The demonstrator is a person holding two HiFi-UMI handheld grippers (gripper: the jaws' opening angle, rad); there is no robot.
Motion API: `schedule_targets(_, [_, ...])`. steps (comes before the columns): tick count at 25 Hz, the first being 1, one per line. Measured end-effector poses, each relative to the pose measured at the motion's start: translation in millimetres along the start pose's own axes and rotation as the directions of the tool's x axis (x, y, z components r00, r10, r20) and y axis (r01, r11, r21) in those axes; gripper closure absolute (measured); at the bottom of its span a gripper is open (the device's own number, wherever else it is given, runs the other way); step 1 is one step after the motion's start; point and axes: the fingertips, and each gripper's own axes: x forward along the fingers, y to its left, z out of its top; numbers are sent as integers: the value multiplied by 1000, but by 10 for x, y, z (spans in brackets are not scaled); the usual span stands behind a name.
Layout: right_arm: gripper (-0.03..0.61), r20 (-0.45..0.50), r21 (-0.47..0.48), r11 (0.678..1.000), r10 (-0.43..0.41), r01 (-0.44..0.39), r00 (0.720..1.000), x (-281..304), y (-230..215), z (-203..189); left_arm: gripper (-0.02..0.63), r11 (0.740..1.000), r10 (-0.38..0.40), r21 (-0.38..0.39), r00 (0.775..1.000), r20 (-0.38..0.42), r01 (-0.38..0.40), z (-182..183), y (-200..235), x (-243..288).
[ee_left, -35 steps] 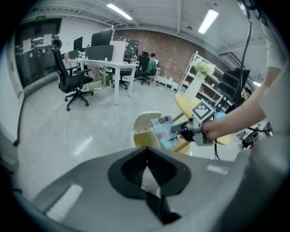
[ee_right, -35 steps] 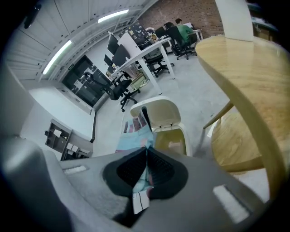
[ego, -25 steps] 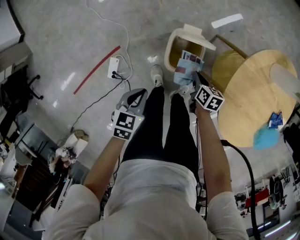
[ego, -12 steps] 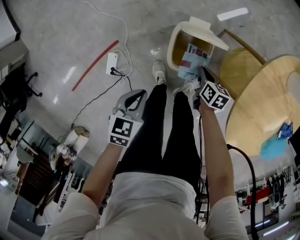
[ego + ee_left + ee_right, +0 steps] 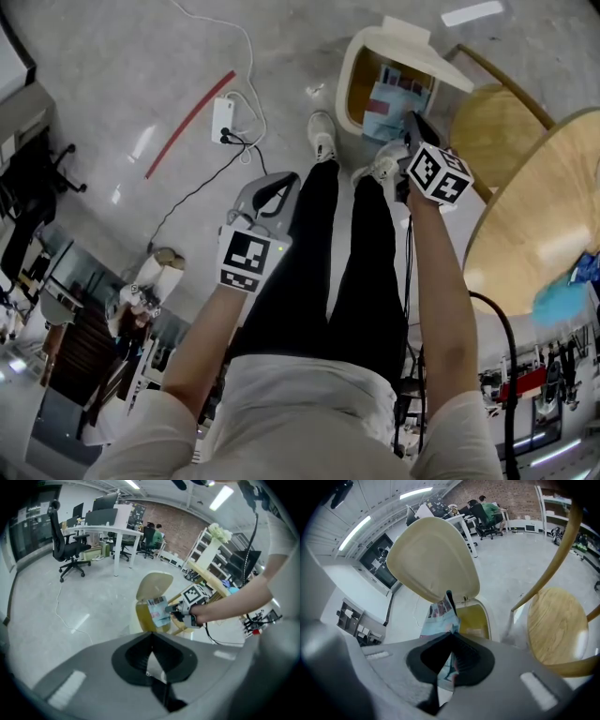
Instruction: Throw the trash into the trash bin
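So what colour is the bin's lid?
The lid is plain cream, with no pattern; the right gripper view shows it best.

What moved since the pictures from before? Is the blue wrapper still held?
The right gripper carried the blue wrapper from the rim further over the mouth of the open trash bin. Its jaws stay shut on it, so nothing was let go. The left gripper stayed shut and empty beside the leg, and the lid stayed open.
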Motion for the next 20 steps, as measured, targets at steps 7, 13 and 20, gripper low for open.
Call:
schedule_targets(7, [566,-3,-19,999,-30,30,1000,113,-44,-40,611,1000,-11,-11,1000,14,11,10,-43,117])
schedule_targets(13, [545,-12,-38,998,-53,52,999,137,-56,-83,611,999,-14,-33,1000,25,15,10,-28,167])
schedule_targets(20, [430,-25,-36,999,-21,20,999,165,-20,-129,611,999,-16,-41,999,29,17,-19,-53,187])
